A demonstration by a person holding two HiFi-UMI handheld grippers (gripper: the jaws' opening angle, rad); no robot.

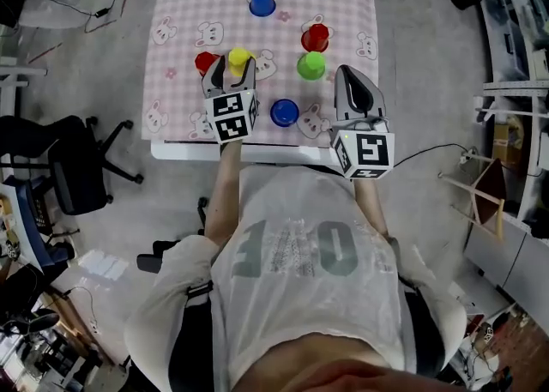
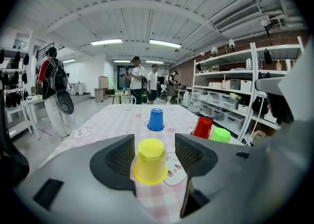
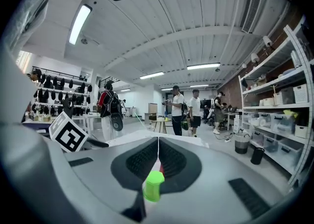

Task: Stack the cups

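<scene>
My left gripper (image 1: 231, 77) is spread wide. The yellow cup (image 2: 149, 161) stands upside down on the surface (image 1: 184, 4) between its two jaws. The jaws sit on both sides of the cup, and I cannot see them squeeze it. In the head view a red cup (image 1: 204, 62) is just left of this gripper. My right gripper (image 1: 351, 81) is pressed together with nothing in it, over the lower right of the surface. In the right gripper view the green cup (image 3: 153, 185) peeks out below the closed jaws, further off. In the head view the green cup is left of my right gripper, and a second red cup (image 1: 315, 38) is just above it. A blue cup (image 1: 284, 112) sits between my two grippers near the bottom edge of the surface. Another blue cup (image 1: 262, 1) stands well apart at the top. The surface has a pink checked cloth with little animals on it.
</scene>
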